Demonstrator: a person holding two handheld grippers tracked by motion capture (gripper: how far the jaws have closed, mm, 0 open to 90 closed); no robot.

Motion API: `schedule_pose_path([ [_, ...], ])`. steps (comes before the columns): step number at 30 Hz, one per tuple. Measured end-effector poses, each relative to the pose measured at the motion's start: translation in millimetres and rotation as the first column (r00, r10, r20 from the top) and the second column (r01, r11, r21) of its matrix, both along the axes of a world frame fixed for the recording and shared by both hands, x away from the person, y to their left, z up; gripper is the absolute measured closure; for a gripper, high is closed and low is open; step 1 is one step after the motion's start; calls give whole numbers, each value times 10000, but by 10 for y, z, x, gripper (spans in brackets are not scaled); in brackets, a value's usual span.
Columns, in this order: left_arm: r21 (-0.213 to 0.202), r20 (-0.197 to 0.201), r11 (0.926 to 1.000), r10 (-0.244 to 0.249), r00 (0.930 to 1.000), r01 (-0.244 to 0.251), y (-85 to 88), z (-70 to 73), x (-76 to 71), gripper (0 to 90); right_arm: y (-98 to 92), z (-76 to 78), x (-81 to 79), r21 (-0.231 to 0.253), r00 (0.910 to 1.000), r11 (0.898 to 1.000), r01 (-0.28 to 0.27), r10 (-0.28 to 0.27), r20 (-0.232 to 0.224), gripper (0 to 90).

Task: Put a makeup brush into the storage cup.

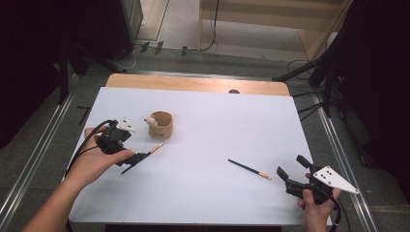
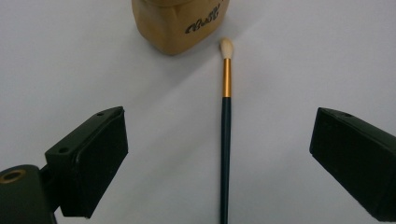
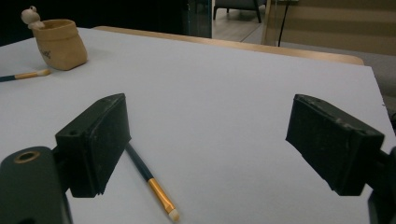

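The tan pot (image 2: 180, 23) has dark curly writing on its side. In the left gripper view the letters are cut off at the top and too loopy to read. In the right gripper view the writing is too small to read.

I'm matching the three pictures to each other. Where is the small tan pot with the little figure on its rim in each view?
High view: the tan pot stands left of centre on the white sheet, just beyond the left gripper.
Left gripper view: top centre, cut by the upper edge.
Right gripper view: far upper left.
Shared landmark: the brush lying with its tip beside the pot.
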State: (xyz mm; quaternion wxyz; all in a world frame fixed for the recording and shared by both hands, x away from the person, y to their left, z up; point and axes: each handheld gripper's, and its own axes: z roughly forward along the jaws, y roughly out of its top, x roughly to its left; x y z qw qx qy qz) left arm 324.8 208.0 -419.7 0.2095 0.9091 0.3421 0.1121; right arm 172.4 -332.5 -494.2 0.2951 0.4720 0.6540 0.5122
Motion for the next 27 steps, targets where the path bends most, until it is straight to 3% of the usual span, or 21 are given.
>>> schedule_pose_path([
  [5,537,-462,9983,-194,9987,219,-63,-28,44,58,-6,4,-3,-83,10000,9999,59,-59,27,65],
  [8,653,-632,9977,-144,9979,186,-94,-54,72,85,-12,3,-3,-31,10000,10000,49,-49,1,65],
  [20,1396,-1418,9876,-518,9885,718,-231,-183,161,315,-1,-2,2,-131,10000,9999,-42,41,-18,65],
  [27,1641,-1747,9841,-390,9838,681,-270,-267,237,475,6,-8,6,-108,10000,9999,-55,54,-70,65],
])
